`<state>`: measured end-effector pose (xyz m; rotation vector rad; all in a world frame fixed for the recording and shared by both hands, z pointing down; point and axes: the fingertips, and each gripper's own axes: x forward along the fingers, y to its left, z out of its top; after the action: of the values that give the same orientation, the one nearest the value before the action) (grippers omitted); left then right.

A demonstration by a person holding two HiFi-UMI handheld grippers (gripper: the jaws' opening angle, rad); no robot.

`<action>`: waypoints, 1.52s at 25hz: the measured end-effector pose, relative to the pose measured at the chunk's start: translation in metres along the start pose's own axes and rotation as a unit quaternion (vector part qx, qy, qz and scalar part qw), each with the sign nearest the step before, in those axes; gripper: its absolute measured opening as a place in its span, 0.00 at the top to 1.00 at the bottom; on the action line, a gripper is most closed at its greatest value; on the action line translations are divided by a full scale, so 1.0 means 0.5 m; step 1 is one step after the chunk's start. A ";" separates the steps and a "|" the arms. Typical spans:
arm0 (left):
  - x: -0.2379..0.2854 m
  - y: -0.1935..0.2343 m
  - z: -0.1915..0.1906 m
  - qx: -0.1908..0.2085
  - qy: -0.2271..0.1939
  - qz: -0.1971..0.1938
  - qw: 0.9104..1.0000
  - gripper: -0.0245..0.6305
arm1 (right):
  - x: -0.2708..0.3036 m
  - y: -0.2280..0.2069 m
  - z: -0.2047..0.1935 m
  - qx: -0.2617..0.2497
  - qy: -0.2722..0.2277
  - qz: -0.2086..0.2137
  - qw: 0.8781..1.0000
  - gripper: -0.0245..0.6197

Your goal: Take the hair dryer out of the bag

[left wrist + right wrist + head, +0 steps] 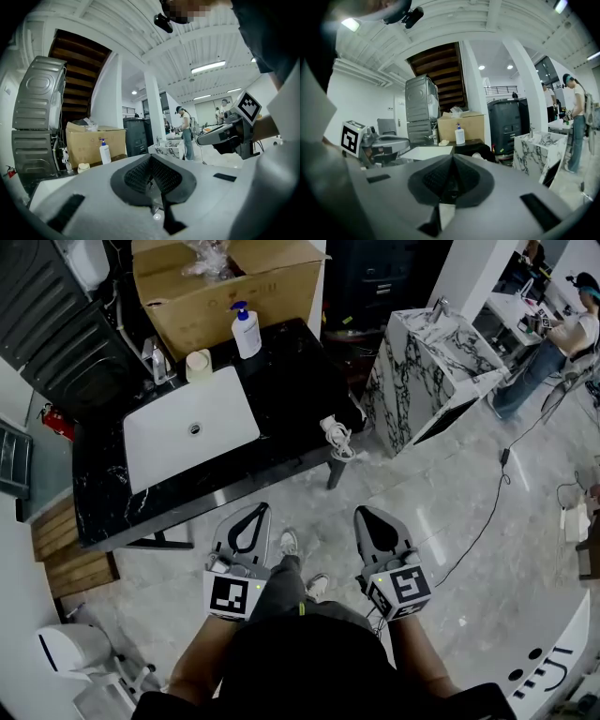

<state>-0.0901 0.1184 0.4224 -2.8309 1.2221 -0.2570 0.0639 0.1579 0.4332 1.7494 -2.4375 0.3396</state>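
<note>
Both grippers are held side by side at waist height, a step short of the black marble counter (112,502). My left gripper (253,512) is shut with nothing in it; its closed jaws (151,157) point at the counter. My right gripper (367,515) is shut and empty too, its jaws (452,155) aimed the same way. A dark bag-like shape (314,390) lies on the counter's right end and is hard to tell from the black top. A white coiled cord (336,437) hangs at that corner. No hair dryer body shows.
A white sink basin (192,427) is set in the counter, with a faucet (157,360), a pump bottle (247,331) and a cardboard box (225,282) behind it. A marble-patterned block (427,362) stands to the right. A cable (497,493) runs over the floor. A person (553,343) stands far right.
</note>
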 end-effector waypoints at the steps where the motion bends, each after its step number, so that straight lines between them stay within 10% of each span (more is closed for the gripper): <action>1: 0.009 0.005 -0.010 -0.004 0.004 -0.002 1.000 0.93 | 0.011 -0.003 -0.005 0.001 0.005 0.000 1.000 0.94; 25: 0.370 0.186 -0.032 -0.043 0.005 -0.108 0.993 0.93 | 0.298 -0.158 0.082 -0.016 0.056 -0.082 0.995 0.94; 38: 0.450 0.169 -0.054 -0.003 0.016 -0.130 0.991 0.93 | 0.359 -0.204 0.089 -0.025 0.060 -0.059 0.996 0.94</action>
<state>-0.0034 -0.1023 0.4697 -2.9989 0.8568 -0.3110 0.1035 -0.0493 0.4422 1.7881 -2.2301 0.3550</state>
